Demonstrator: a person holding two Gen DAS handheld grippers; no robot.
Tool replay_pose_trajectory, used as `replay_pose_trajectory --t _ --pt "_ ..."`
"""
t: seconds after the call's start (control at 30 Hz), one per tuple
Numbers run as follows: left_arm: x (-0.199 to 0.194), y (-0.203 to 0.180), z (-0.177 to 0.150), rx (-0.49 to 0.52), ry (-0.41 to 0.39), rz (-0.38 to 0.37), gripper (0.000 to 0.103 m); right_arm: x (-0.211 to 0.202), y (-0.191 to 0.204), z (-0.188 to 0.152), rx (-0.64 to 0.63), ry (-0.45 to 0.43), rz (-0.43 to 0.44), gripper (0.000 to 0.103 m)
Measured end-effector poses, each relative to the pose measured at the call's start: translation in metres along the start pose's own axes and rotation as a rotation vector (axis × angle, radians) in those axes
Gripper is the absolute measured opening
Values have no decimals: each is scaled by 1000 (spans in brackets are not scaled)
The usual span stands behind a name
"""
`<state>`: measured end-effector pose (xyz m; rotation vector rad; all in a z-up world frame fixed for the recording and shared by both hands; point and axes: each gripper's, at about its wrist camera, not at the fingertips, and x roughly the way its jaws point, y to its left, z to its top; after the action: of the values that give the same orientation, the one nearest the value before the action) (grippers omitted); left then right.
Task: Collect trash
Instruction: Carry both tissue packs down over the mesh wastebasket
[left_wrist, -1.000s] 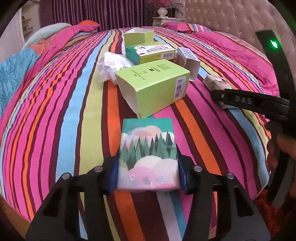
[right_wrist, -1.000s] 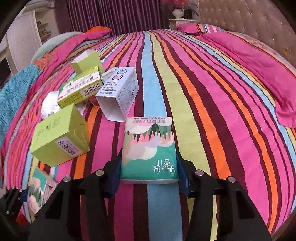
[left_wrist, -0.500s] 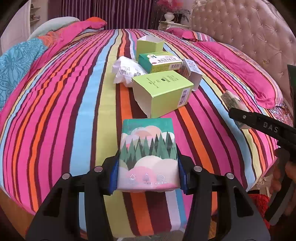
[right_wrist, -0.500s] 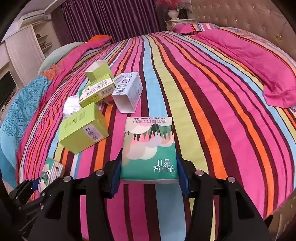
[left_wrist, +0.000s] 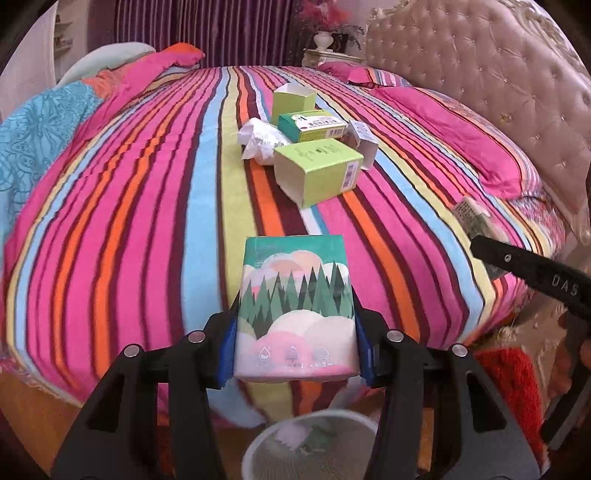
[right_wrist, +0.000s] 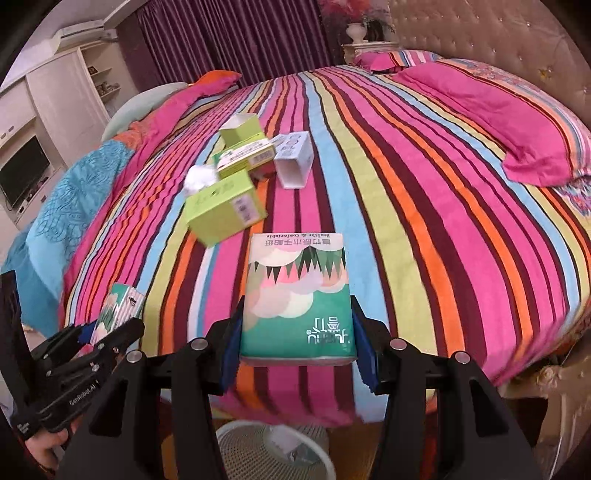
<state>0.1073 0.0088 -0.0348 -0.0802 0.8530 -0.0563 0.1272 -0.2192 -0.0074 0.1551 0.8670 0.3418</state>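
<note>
My left gripper (left_wrist: 295, 347) is shut on a tissue pack with a forest print (left_wrist: 295, 306), held above the near edge of the striped bed (left_wrist: 147, 221). My right gripper (right_wrist: 297, 343) is shut on a green tissue pack (right_wrist: 299, 295), also over the bed's near edge. A white mesh waste bin (left_wrist: 314, 443) with some scraps inside stands on the floor just below both grippers; in the right wrist view the bin (right_wrist: 266, 454) shows between the finger arms. The left gripper (right_wrist: 107, 325) with its pack shows at the lower left of the right wrist view.
On the bed lie a large lime box (left_wrist: 319, 171), a green and white carton (left_wrist: 312, 125), an open lime box (left_wrist: 293, 99), a white box (left_wrist: 364, 138) and crumpled white paper (left_wrist: 258, 142). A pink pillow (left_wrist: 461, 129) and tufted headboard (left_wrist: 498, 74) are at right.
Both grippers have pulled back from the bed and risen a little with their packs. The bed's edge, the floor and the waste bin have come into view beneath them.
</note>
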Motion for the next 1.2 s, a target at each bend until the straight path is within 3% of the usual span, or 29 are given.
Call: replay_pose_trajectory --t 0.33,0.73,1.2 --pt "-31 16 -60 -10 68 -4 50 -17 22 -44 -16 67 41 49" --pt "-26 11 -104 -34 195 -42 50 -14 50 -98 -36 196 77 49" --pt "17 15 -139 -90 423 -91 50 44 26 -147 164 517 158 49"
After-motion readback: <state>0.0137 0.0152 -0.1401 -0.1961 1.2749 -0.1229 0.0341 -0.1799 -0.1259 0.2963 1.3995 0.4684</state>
